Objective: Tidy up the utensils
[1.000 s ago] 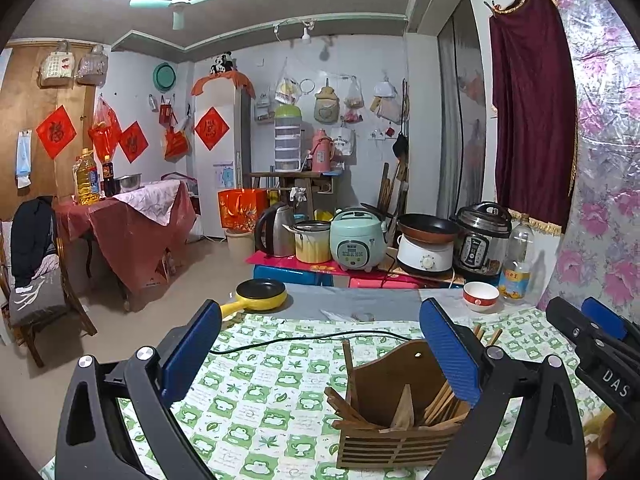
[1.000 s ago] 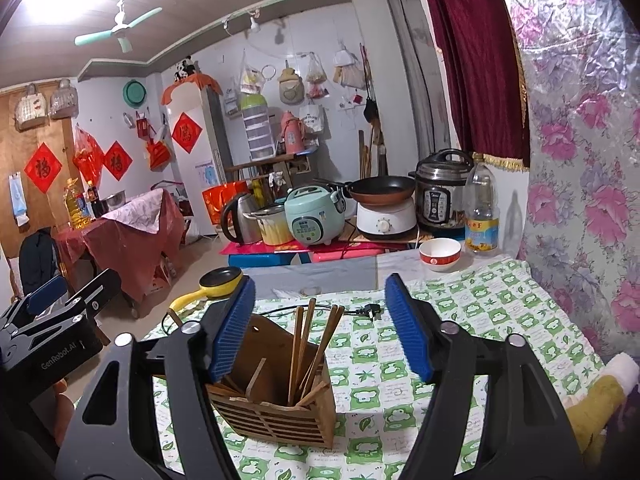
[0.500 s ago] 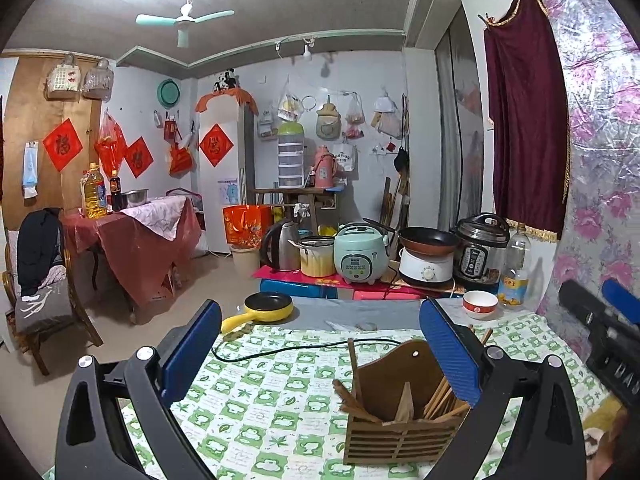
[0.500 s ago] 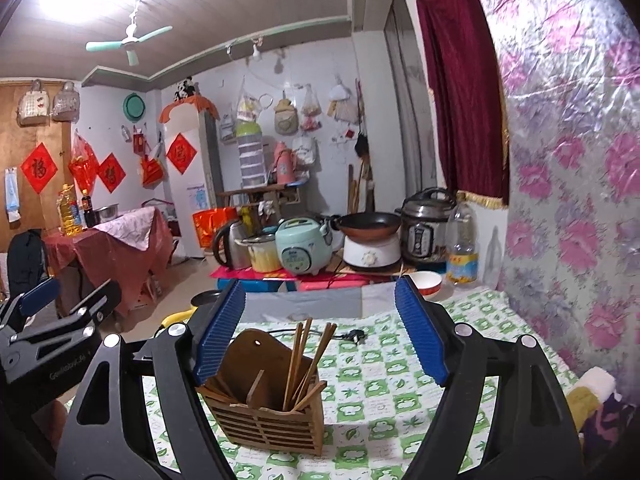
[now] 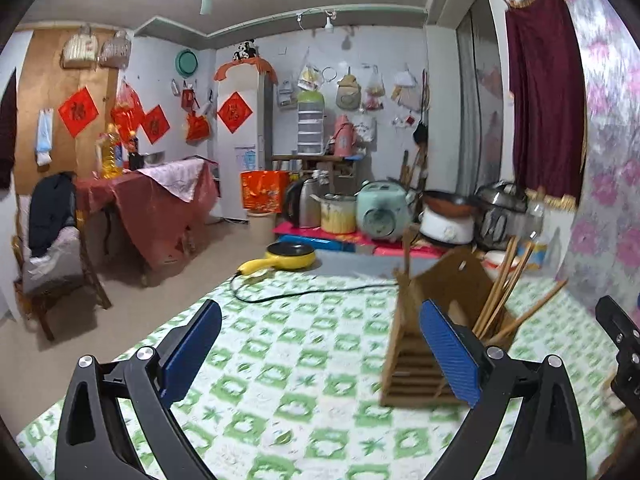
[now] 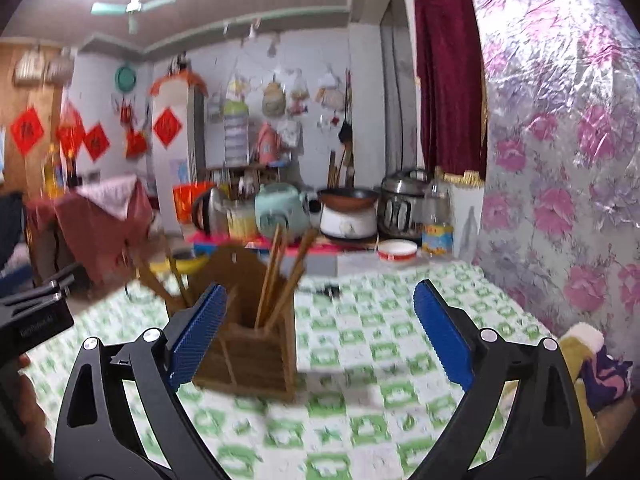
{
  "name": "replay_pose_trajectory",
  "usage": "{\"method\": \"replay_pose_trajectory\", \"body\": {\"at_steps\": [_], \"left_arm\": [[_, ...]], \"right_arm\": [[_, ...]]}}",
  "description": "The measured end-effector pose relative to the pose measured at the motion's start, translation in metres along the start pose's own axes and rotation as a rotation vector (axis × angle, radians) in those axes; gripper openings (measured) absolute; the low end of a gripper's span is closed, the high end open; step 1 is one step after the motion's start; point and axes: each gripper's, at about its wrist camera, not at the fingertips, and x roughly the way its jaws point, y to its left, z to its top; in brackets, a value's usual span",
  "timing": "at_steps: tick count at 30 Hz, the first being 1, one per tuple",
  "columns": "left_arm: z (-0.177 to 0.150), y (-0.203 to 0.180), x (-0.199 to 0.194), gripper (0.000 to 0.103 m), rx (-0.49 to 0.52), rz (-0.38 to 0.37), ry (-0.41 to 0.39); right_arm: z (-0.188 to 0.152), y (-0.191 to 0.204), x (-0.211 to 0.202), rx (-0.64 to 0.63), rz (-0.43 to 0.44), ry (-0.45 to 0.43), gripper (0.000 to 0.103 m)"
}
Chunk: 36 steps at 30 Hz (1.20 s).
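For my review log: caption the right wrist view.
Right gripper, jaws open, nears wooden utensil holder with chopsticks on checked tablecloth.

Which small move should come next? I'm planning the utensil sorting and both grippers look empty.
Probably ease the right hand-held gripper forward onto the upright chopsticks in the wooden holder: its jaws, just opening, stand wide and empty, with the holder just ahead.

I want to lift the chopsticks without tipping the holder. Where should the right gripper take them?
Probably the bare upper shafts of the chopsticks, from above and the near side: they stand bundled, leaning, clear of the holder. The right gripper is open, having just widened.
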Motion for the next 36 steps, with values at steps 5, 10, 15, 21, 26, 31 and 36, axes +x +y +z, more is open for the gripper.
{"method": "replay_pose_trajectory", "body": {"at_steps": [5,10,15,21,26,31,36], "left_arm": [[-0.024,-0.009,-0.001,0.097,0.064,0.03,0.025],[-0.036,-0.014,-0.004,0.097,0.092,0.037,0.024],[-0.041,-0.021,-0.006,0.097,0.128,0.028,0.026],[-0.043,-0.021,-0.005,0.097,0.134,0.04,0.029],[-0.042,-0.022,-0.004,0.097,0.137,0.026,0.041],[-0.043,-0.022,-0.005,0.097,0.138,0.007,0.044],[-0.043,-0.022,-0.004,0.097,0.133,0.009,0.049]], "right_arm": [[-0.013,-0.003,0.004,0.019,0.015,0.043,0.095],[-0.031,-0.003,0.004,0.006,0.009,0.075,0.095],[-0.036,-0.001,0.001,-0.004,0.007,0.087,0.095],[-0.035,-0.004,0.001,0.014,0.008,0.095,0.097],[-0.035,-0.004,0.003,0.013,0.011,0.103,0.097],[-0.035,-0.004,0.003,0.014,0.011,0.105,0.097],[-0.035,-0.004,0.003,0.021,0.013,0.109,0.097]]}}
